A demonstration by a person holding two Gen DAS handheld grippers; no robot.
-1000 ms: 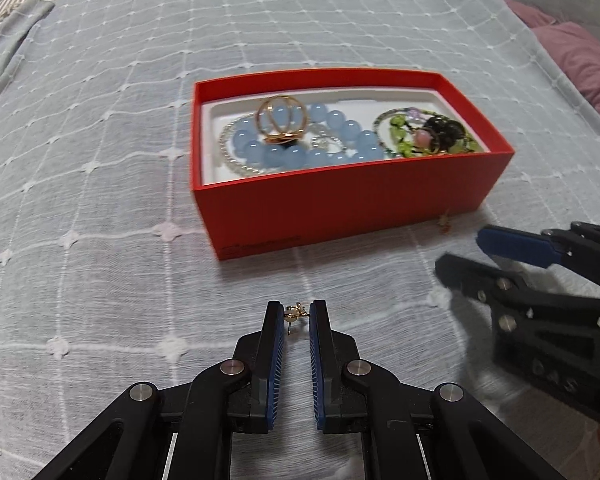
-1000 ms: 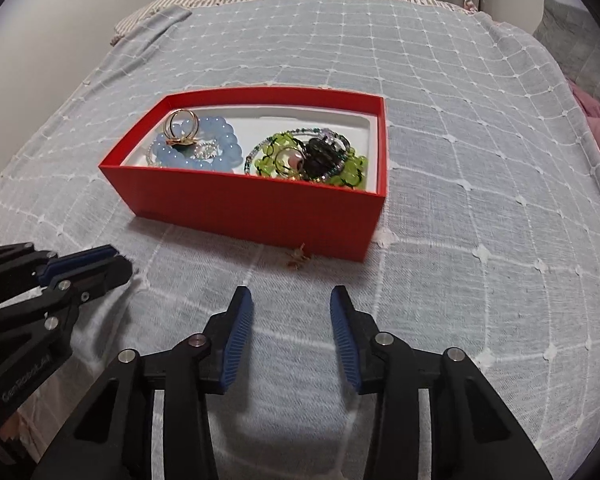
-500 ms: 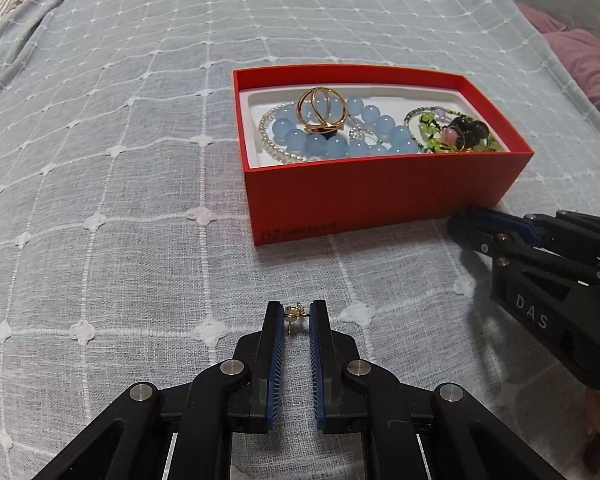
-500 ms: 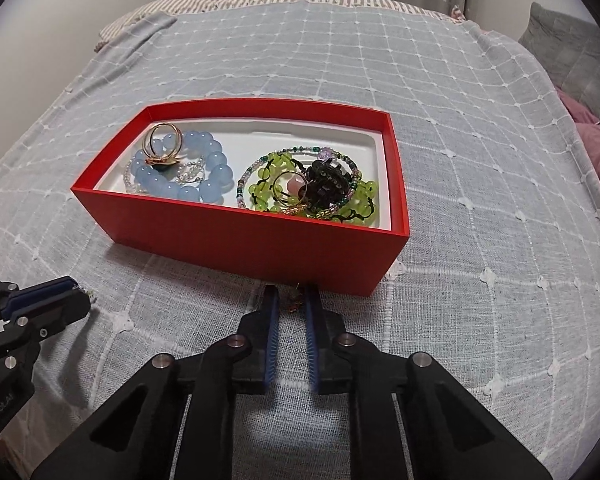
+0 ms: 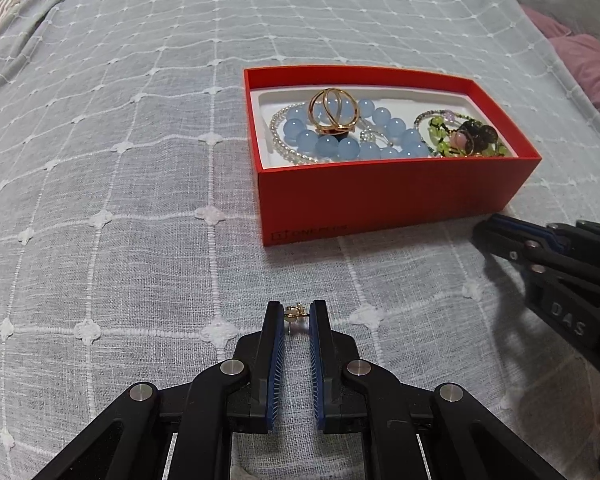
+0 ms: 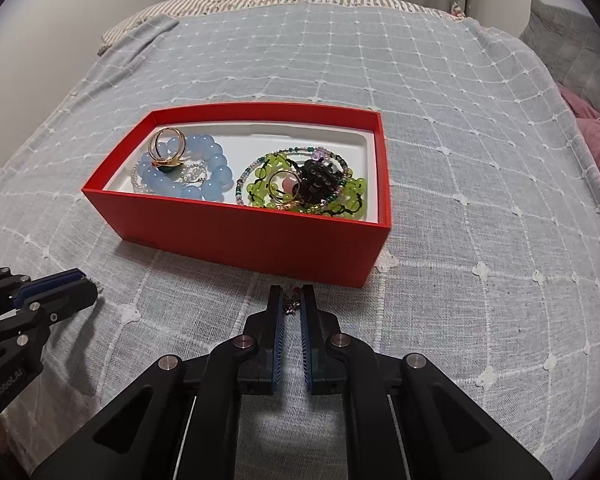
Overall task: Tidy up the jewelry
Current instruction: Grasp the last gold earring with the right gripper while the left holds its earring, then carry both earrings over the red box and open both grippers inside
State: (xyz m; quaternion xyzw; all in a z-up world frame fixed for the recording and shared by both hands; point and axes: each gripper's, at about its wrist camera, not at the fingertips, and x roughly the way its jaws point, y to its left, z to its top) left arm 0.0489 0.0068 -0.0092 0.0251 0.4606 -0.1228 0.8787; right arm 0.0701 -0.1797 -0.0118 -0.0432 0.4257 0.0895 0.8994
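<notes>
A red box (image 5: 380, 196) (image 6: 244, 236) with a white liner sits on the grey checked bedspread. It holds a blue bead bracelet (image 5: 380, 136) (image 6: 204, 168), a gold ring (image 5: 334, 110) (image 6: 168, 144) and green and dark beaded pieces (image 5: 464, 136) (image 6: 308, 184). My left gripper (image 5: 297, 312) is shut on a small gold earring (image 5: 295, 313), well in front of the box. My right gripper (image 6: 291, 298) is shut on a second small earring (image 6: 291, 300), just in front of the box's near right corner. In the left wrist view the right gripper (image 5: 496, 228) shows at the right.
The bedspread (image 6: 460, 160) stretches wide around the box. A striped pillow (image 6: 260, 2) lies at the far end, a pink cloth (image 5: 584, 64) and a grey cushion (image 6: 568, 36) at the right. In the right wrist view the left gripper (image 6: 72, 284) enters at the lower left.
My right gripper moved up to the box and shut on the small earring that lay in front of it. The left gripper kept its hold on its earring and shifted slightly left of the box.
</notes>
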